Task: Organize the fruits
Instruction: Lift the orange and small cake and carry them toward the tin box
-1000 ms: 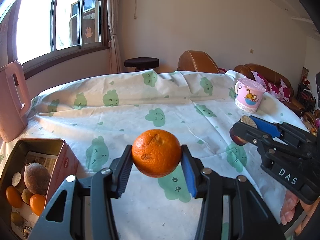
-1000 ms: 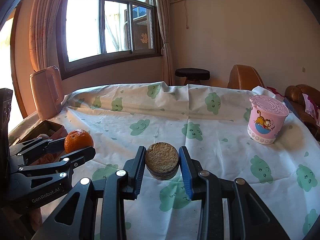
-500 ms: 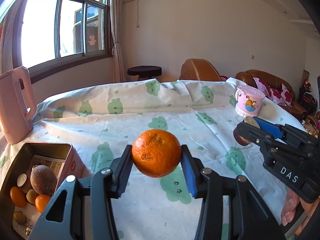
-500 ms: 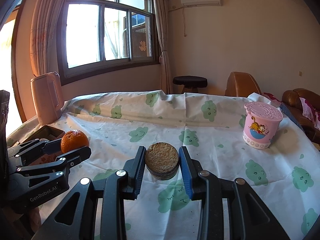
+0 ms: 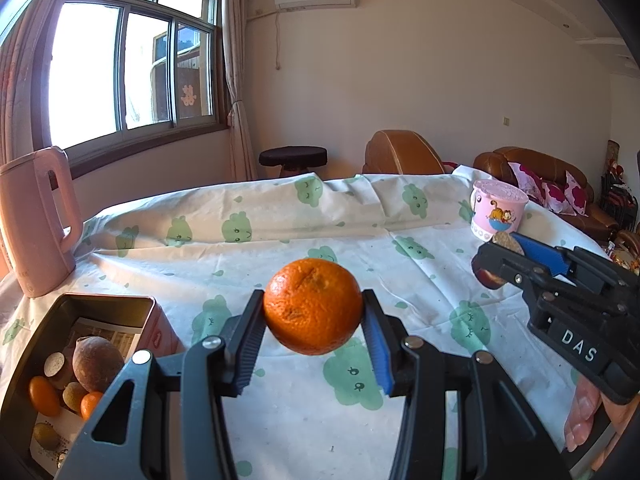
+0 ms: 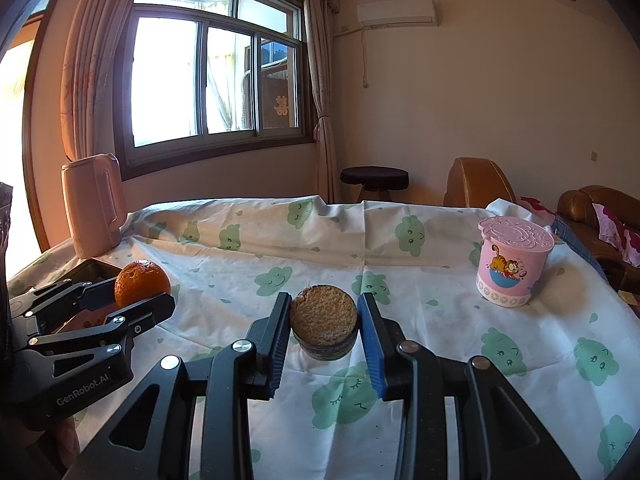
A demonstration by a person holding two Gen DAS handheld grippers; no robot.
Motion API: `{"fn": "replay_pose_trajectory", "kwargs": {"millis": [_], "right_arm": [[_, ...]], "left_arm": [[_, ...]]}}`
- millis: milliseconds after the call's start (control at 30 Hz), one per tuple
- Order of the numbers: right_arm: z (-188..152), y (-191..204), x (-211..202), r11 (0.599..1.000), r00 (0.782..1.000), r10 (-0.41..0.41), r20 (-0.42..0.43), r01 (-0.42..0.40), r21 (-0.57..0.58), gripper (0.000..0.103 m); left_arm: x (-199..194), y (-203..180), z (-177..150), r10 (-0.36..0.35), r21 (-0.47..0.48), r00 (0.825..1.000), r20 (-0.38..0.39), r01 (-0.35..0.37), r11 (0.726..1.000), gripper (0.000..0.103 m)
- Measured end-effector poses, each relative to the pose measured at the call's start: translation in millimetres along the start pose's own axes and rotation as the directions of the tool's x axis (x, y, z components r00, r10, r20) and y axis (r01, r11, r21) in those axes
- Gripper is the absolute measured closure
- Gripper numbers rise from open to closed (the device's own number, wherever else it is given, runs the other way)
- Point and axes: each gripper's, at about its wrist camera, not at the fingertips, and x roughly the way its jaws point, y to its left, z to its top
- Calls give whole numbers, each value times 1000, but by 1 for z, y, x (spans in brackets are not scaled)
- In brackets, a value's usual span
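Observation:
My left gripper [image 5: 313, 320] is shut on an orange mandarin [image 5: 313, 306] and holds it above the clothed table; both also show at the left of the right wrist view, the mandarin [image 6: 141, 282] between the fingers. My right gripper [image 6: 323, 326] is shut on a round fruit with a rough tan cut face [image 6: 323, 320], held above the table; it shows at the right of the left wrist view [image 5: 498, 258]. An open red tin box [image 5: 104, 312] at lower left holds several fruits, among them a big brown one [image 5: 98, 364] and small orange ones [image 5: 43, 396].
A pink kettle [image 5: 36, 220] stands behind the tin at the far left. A pink lidded cartoon cup [image 5: 497, 210] stands at the far right of the table. The white tablecloth with green clouds [image 5: 280, 240] covers the table. A stool and brown armchairs stand beyond.
Both grippers have risen and tilted up a little, so the tin and table sit lower in view. Each keeps its fruit.

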Motion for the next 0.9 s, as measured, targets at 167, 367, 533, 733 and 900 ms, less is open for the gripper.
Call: {"fn": "replay_pose_trajectory", "kwargs": {"millis": [167, 367, 533, 733, 900], "right_arm": [[1, 0, -3, 1000, 1000, -7, 18, 7, 2, 67], [0, 0, -7, 1000, 999, -11, 32, 11, 5, 67], [-1, 0, -11, 1000, 999, -12, 51, 12, 7, 67], [-2, 2, -18, 1000, 996, -23, 81, 22, 6, 67], [-4, 6, -27, 999, 993, -36, 114, 37, -6, 67]], "left_arm": [[-5, -1, -1, 6, 3, 1000, 23, -6, 1000, 54], [-7, 0, 0, 7, 0, 999, 33, -7, 1000, 54], [-12, 1, -1, 11, -5, 998, 54, -11, 1000, 54], [-17, 2, -1, 23, -10, 997, 74, -22, 1000, 54], [-25, 1, -3, 44, -8, 993, 107, -43, 999, 54]]}}
